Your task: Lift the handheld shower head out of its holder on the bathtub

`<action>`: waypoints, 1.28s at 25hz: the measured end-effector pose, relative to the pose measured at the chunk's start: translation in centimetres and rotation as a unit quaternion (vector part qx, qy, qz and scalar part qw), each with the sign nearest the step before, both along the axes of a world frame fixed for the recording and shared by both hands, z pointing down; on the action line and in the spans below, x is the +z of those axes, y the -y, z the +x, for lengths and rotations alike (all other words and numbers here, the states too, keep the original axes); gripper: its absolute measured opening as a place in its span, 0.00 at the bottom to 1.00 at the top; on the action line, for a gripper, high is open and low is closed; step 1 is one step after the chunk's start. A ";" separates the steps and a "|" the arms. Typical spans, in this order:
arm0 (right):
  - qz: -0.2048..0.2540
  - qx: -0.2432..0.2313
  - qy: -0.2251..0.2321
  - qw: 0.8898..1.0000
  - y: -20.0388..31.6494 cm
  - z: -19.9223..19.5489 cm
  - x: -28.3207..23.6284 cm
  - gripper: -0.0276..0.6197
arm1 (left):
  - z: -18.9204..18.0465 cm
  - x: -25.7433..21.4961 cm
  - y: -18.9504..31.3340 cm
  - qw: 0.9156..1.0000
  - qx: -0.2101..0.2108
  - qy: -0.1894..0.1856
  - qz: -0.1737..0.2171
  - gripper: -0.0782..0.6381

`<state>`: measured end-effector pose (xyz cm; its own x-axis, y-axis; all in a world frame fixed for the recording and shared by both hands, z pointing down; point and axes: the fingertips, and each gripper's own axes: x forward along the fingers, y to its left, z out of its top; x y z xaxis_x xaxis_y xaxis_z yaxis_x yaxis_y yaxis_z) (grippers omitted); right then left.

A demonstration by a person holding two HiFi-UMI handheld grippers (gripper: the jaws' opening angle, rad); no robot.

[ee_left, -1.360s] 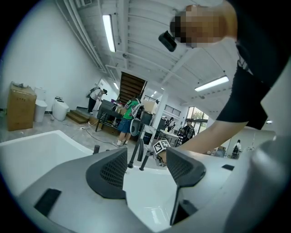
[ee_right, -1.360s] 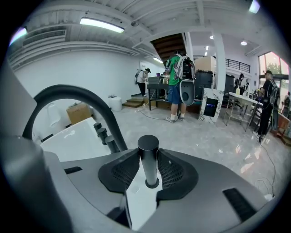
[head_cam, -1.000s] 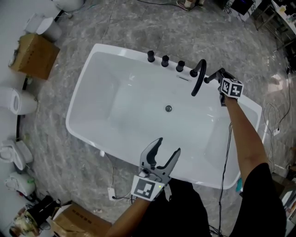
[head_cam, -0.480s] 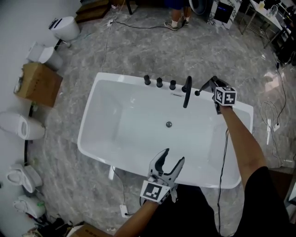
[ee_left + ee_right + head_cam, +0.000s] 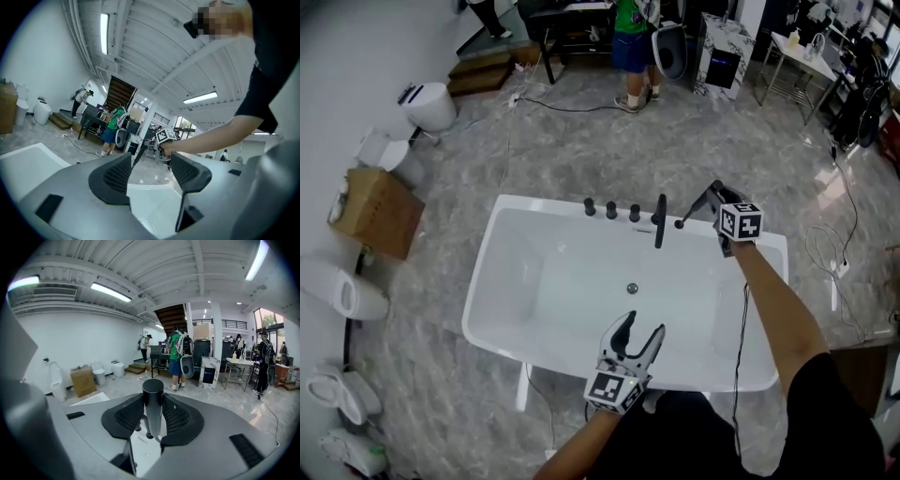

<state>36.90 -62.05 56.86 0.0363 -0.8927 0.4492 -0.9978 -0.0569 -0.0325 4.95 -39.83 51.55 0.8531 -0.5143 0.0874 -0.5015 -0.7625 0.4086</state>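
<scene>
The black handheld shower head (image 5: 694, 211) is a slim rod held in the air above the far right rim of the white bathtub (image 5: 511, 281). My right gripper (image 5: 711, 197) is shut on it. In the right gripper view the rod's round end (image 5: 153, 399) stands upright between the pads of my right gripper (image 5: 153, 420). My left gripper (image 5: 638, 337) hangs open over the tub's near rim with nothing in it. In the left gripper view its jaws (image 5: 150, 171) stand apart and frame the right hand with its marker cube (image 5: 164, 136).
A black spout (image 5: 660, 221) and three black knobs (image 5: 611, 209) stand on the tub's far rim. A cardboard box (image 5: 375, 211) and toilets (image 5: 427, 105) line the left wall. A person (image 5: 633, 42) stands by a desk beyond the tub. Cables (image 5: 848, 253) lie on the floor.
My right gripper has risen from the tub's rim with the shower head in it. My left gripper has also risen. The head view now takes in more of the room.
</scene>
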 end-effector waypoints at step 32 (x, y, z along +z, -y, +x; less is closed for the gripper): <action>0.101 -0.022 -0.049 0.993 -10.6 -4.8 -14.5 0.22 | -3.8 -5.3 1.6 0.997 -0.010 0.004 0.082 0.45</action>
